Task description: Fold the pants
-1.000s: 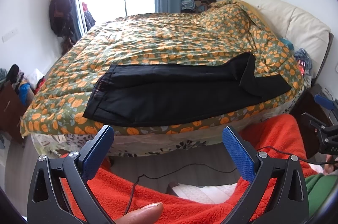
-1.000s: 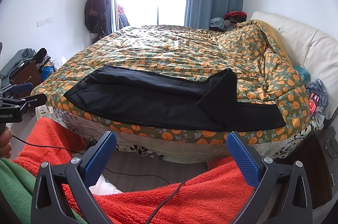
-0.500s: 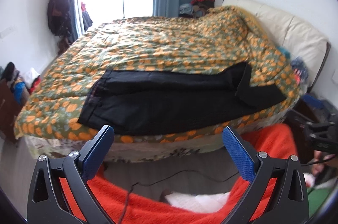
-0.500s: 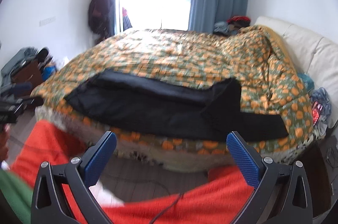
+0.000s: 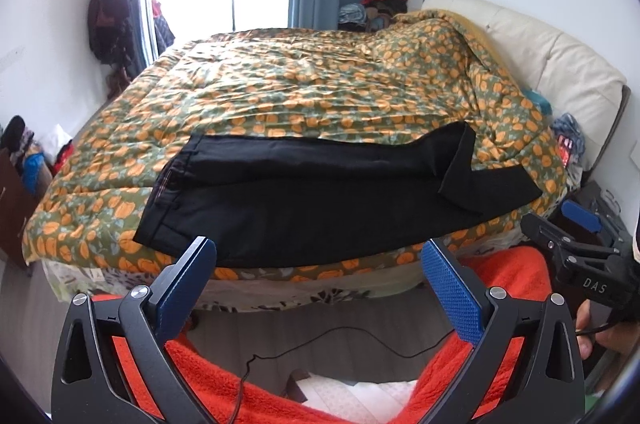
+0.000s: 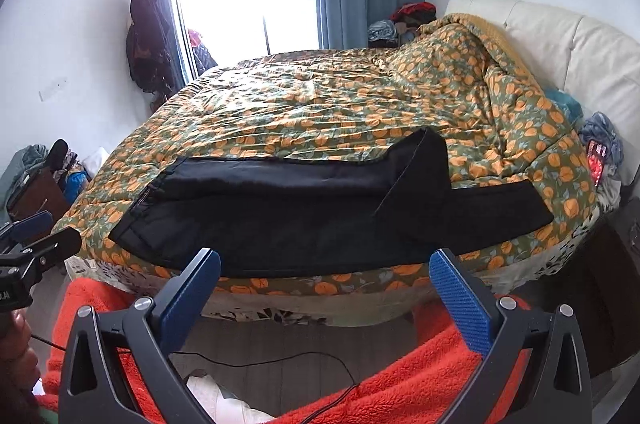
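Fleece, orange-red, fills the foreground beneath both my tools. My left gripper and right gripper each stand wide apart, holding nothing, short of the bed. Beyond them the black pants lie lengthwise along the near edge of the orange-patterned quilt, waistband to my left, one leg end folded back.

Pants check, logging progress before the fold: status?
Left gripper open, right gripper open, both empty. Black pants flat on quilt, one cuff flipped back. Nothing blocking.
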`<state>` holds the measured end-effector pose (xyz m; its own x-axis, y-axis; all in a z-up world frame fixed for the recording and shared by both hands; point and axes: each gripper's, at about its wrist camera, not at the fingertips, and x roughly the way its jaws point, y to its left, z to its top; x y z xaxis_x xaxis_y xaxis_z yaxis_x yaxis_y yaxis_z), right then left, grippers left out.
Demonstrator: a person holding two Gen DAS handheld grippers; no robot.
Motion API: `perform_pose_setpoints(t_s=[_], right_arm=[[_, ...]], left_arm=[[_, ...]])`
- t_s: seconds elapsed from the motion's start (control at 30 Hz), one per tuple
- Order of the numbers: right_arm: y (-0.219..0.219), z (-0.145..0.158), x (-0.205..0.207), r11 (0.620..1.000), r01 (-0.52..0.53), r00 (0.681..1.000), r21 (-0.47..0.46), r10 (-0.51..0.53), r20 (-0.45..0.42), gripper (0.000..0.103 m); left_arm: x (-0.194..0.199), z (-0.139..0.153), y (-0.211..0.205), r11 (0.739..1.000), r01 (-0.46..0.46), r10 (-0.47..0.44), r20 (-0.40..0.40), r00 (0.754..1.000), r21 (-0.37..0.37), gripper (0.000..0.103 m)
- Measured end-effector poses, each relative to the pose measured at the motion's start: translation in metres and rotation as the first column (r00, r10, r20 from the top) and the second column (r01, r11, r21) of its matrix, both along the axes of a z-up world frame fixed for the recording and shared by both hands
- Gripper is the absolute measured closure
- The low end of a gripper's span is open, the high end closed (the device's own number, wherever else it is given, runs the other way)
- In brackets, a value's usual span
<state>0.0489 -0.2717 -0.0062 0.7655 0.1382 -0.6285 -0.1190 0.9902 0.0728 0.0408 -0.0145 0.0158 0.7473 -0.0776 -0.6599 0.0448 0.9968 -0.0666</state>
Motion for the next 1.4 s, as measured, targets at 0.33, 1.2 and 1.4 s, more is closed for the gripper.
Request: perform_pose_setpoints(t_s=[0.33, 1.2, 1.4], right_arm=[[0.013, -0.005, 0.012, 0.999, -0.004, 0.999, -0.045, 0.002, -0.043, 0.000], [-0.012, -0.046, 0.156, 0.977, -0.085, 0.991, -0.196, 0.063, -0.118, 0.000], [-0.059, -0.030, 0.092, 0.989, -0.013, 1.000, -0.150, 0.015, 0.013, 0.000]], left_arm=[[0.020, 0.017, 0.065, 0.987, -0.135, 0.142, 0.077, 0.987, -0.082, 0.001], [0.115, -0.072, 0.033, 0.909, -0.308, 0.250, -0.226, 0.942, -0.280, 0.001], [0.066, -0.054, -0.004, 0.952, -0.257, 0.235, -0.138, 0.962, -0.167, 0.001]])
